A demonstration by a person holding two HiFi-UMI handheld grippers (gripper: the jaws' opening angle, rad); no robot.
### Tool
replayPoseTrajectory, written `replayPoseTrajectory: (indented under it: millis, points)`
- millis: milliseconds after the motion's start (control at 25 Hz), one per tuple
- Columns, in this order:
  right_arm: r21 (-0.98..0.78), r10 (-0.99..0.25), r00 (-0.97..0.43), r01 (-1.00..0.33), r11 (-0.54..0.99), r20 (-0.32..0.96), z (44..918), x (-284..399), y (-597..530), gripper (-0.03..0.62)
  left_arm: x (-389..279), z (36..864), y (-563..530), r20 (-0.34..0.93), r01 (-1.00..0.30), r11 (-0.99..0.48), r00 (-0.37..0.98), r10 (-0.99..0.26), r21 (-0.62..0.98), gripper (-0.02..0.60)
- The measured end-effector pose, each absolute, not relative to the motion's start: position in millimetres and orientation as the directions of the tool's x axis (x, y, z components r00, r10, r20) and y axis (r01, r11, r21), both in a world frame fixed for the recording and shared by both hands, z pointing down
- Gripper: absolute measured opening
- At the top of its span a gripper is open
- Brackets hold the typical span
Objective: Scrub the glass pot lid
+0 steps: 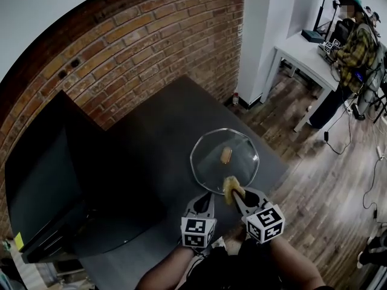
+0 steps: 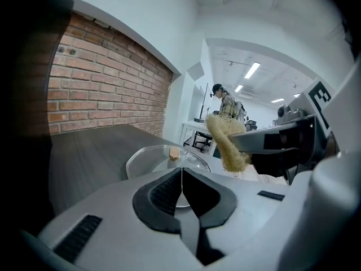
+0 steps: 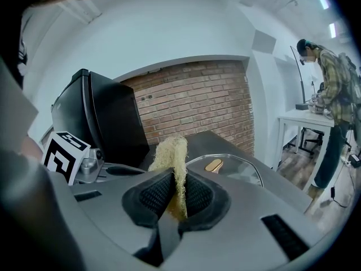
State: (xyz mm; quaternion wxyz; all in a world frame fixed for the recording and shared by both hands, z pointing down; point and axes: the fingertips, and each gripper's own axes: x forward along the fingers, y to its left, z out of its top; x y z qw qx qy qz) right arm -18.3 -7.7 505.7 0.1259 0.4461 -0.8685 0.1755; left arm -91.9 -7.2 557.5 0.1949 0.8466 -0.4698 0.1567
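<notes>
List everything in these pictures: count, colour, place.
glass pot lid: one, clear, flat on the table
knob: one, tan, at the lid's centre
scrubber: one, straw-yellow, over the lid's near rim
table: one, dark grey, by the brick wall
screen: one, black, left of the table
brick wall: one, red-brown, behind the table
white table: one, far right
person: one, plaid shirt, at the white table
floor: wood, brown, right
left gripper: grey, jaws together, empty
right gripper: grey, jaws clamping the scrubber
</notes>
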Motion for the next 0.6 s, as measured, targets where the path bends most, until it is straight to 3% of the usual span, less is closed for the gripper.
replayPoseTrajectory:
  millis: [600]
  points:
    - [-0.188, -0.588, -0.604, -0.766, 0.615, 0.538, 580.4, -25.2, -43.9, 0.048, -89.9, 620.5, -38.3, 0.572, -0.903, -0.404, 0.410, -0.711, 0.145, 0.035]
